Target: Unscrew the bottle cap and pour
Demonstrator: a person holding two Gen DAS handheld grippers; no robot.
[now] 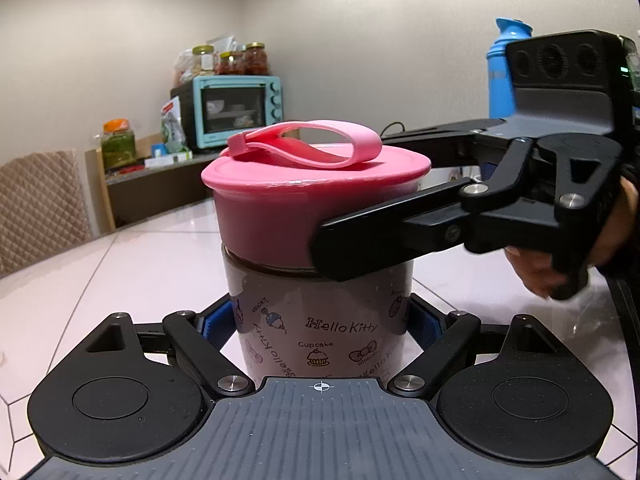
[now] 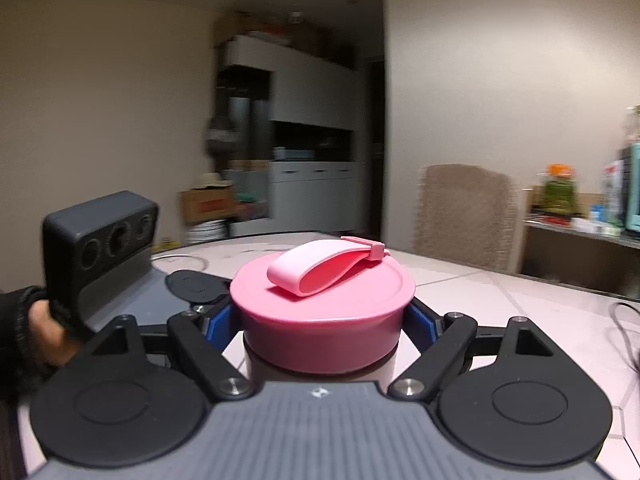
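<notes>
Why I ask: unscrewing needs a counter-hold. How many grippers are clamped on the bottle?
2. The left gripper clamps the bottle low on its printed body; the right gripper clamps the pink cap. No third is in view.

Both wrist cameras face the pink-capped bottle (image 1: 320,280) closely, from crossing sides.

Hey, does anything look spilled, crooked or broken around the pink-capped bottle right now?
Nothing stands out. The bottle stands upright on the table, pink cap seated level, no spill visible. Left tongs clamp the body, right tongs the cap.
</notes>
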